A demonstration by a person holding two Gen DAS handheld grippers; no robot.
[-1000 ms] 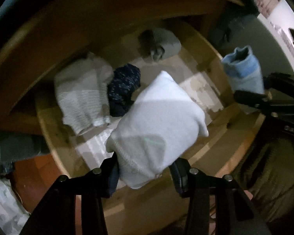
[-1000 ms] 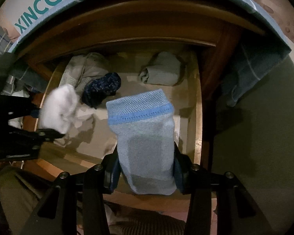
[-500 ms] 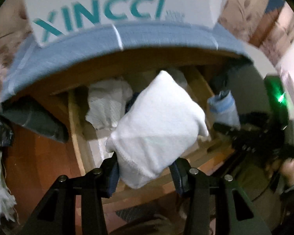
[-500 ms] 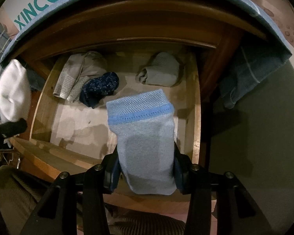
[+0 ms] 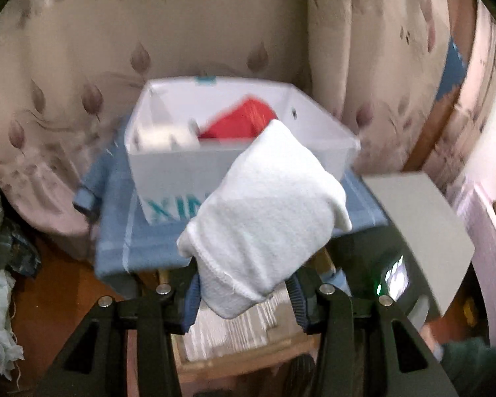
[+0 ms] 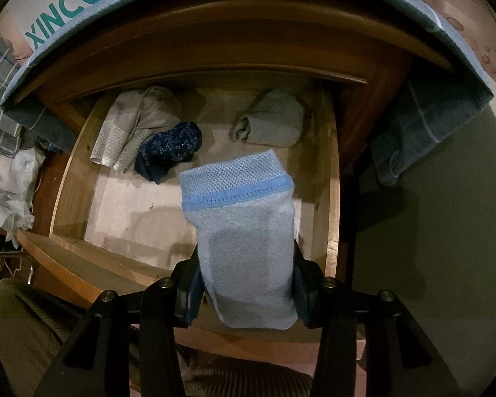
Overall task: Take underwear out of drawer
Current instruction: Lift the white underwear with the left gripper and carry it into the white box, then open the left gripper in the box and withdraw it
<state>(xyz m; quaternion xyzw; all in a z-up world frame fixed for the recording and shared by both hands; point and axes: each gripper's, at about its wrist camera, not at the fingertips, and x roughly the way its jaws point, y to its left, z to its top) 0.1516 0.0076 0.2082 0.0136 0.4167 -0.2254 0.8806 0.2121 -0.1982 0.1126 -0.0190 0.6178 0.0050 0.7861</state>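
My left gripper (image 5: 244,292) is shut on a folded white piece of underwear (image 5: 264,218), held high in front of a white shoe box (image 5: 317,139) that stands on a blue cloth (image 5: 115,231). My right gripper (image 6: 246,289) is shut on a folded light blue piece of underwear (image 6: 244,241) and hangs over the open wooden drawer (image 6: 332,198). On the drawer floor lie a grey patterned piece (image 6: 129,132), a dark blue speckled one (image 6: 170,147) and a grey rolled one (image 6: 271,120).
The box holds a red item (image 5: 244,120) and a white item (image 5: 163,134). A patterned curtain (image 5: 82,49) hangs behind it. A grey panel (image 5: 420,228) stands to the right. Crumpled white cloth (image 6: 3,192) lies left of the drawer; a blue towel (image 6: 423,132) hangs at its right.
My left gripper has risen out of the drawer with the white underwear and tilted up to face the shoe box on top. The right gripper and its blue underwear have not moved.
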